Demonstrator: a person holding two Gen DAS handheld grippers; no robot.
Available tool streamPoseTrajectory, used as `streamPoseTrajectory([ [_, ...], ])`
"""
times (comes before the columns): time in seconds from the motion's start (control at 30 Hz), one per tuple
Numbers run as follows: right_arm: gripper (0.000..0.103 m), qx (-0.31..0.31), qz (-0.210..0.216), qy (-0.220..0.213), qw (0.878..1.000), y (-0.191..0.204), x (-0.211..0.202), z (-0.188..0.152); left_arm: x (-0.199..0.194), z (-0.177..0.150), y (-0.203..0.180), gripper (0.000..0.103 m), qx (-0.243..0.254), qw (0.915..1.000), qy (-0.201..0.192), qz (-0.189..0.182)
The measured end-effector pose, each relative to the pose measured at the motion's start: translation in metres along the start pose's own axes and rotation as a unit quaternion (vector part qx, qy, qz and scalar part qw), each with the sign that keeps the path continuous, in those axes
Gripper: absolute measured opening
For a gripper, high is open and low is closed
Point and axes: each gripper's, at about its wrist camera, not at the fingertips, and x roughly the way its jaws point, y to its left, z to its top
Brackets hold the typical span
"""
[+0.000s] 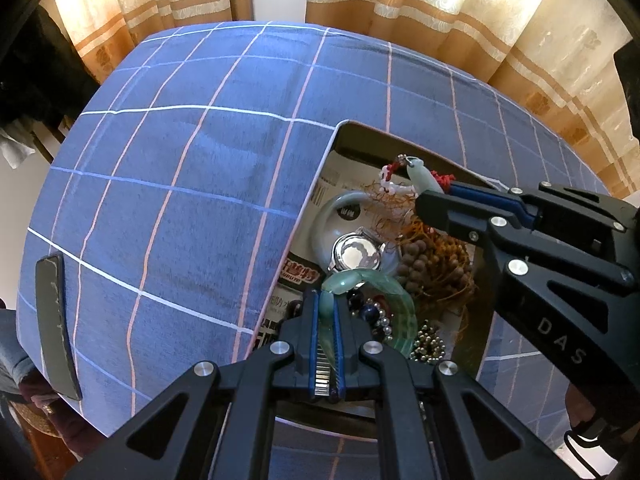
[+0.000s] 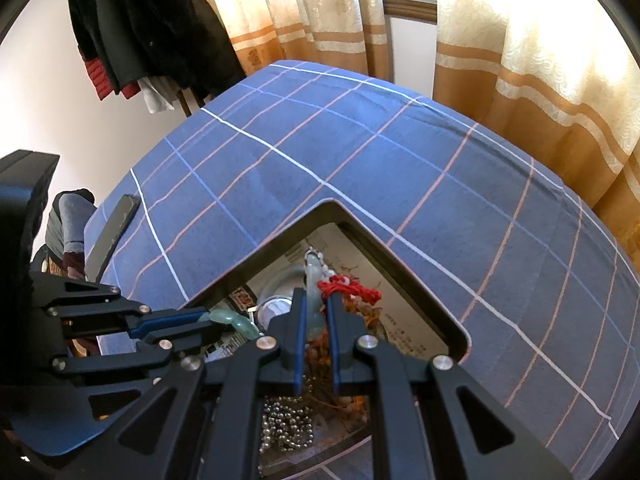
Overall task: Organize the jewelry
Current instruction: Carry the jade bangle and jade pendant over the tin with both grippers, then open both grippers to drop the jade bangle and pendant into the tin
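Note:
A dark tray on the blue checked cloth holds mixed jewelry: a watch, a grey-green bangle, brown beads and silver beads. My left gripper is shut on a translucent green bangle just above the tray. My right gripper is shut on a pale jade pendant with red cord, held over the tray. The right gripper also shows in the left wrist view, and the left gripper in the right wrist view.
A black phone lies at the cloth's left edge. The blue checked cloth spreads left and behind the tray. Curtains hang behind, dark clothes at far left.

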Motion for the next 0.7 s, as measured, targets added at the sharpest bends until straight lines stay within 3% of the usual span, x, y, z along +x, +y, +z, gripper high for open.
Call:
streamPoseTrajectory([
  [0.7,0.016,-0.01,-0.01,0.03,0.999,0.003,0.022,-0.013,0.02,-0.004,-0.003,0.007,-0.002,0.9996,0.024,0.014],
])
